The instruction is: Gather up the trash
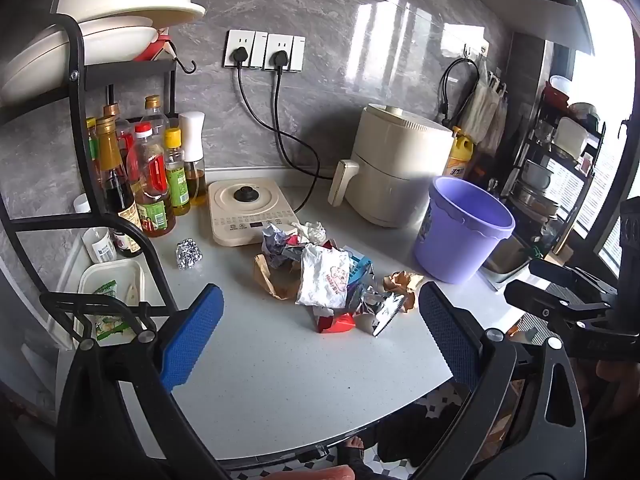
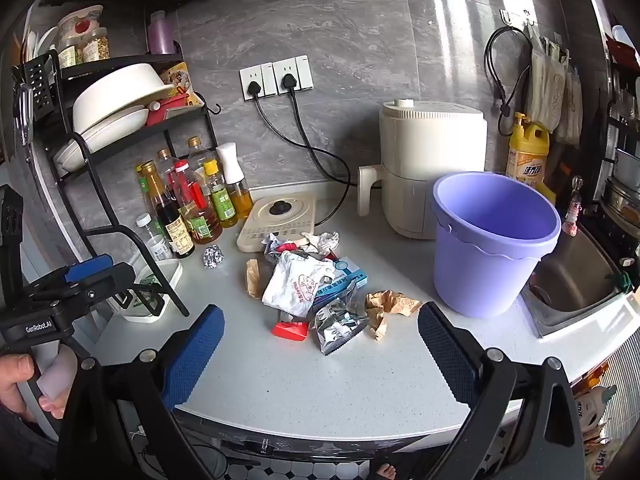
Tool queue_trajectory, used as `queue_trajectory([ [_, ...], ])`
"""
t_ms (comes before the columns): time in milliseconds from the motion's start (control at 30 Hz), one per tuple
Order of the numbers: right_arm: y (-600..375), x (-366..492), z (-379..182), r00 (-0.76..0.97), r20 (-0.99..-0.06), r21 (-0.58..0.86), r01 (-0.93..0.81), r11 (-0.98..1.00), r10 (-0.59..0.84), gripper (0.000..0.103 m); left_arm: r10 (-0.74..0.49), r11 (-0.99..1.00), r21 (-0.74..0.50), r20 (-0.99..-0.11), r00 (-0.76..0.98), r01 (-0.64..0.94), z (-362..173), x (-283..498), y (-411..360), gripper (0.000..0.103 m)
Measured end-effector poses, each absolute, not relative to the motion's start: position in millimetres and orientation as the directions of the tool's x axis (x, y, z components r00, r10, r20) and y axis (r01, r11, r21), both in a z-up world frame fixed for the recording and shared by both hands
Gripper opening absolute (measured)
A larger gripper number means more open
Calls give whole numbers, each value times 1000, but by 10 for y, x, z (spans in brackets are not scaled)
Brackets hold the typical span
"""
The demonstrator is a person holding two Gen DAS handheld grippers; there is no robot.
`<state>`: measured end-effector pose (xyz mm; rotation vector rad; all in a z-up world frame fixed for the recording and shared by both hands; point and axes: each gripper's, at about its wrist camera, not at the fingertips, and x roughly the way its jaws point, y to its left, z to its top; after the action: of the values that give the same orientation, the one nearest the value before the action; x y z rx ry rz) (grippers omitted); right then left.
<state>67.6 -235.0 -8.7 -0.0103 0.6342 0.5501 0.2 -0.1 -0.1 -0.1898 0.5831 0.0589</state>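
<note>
A heap of trash lies mid-counter: a white crumpled wrapper [image 1: 324,276] [image 2: 298,282], a silver foil packet [image 1: 380,308] [image 2: 338,322], a red wrapper [image 1: 338,323] [image 2: 290,329], crumpled brown paper [image 1: 402,282] [image 2: 390,306], a blue box [image 2: 344,276]. A foil ball [image 1: 188,255] [image 2: 213,257] lies apart on the left. A purple bucket [image 1: 464,228] [image 2: 494,240] stands upright to the right. My left gripper [image 1: 320,332] is open and empty, short of the heap. My right gripper [image 2: 320,356] is open and empty, near the front edge.
An induction hob [image 1: 250,210] and a cream air fryer [image 1: 396,160] stand behind the heap. Oil and sauce bottles [image 1: 152,184] and a black dish rack [image 1: 76,92] are on the left. A sink [image 2: 576,284] lies right of the bucket. The counter's front edge [image 2: 320,430] is close.
</note>
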Motion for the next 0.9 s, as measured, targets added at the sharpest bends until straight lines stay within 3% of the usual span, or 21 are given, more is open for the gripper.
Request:
queue_trajectory([
  [900, -2299, 656, -73, 677, -548, 145, -502, 853, 492, 95, 9, 981, -161, -517, 856, -108, 72, -134, -12, 97],
])
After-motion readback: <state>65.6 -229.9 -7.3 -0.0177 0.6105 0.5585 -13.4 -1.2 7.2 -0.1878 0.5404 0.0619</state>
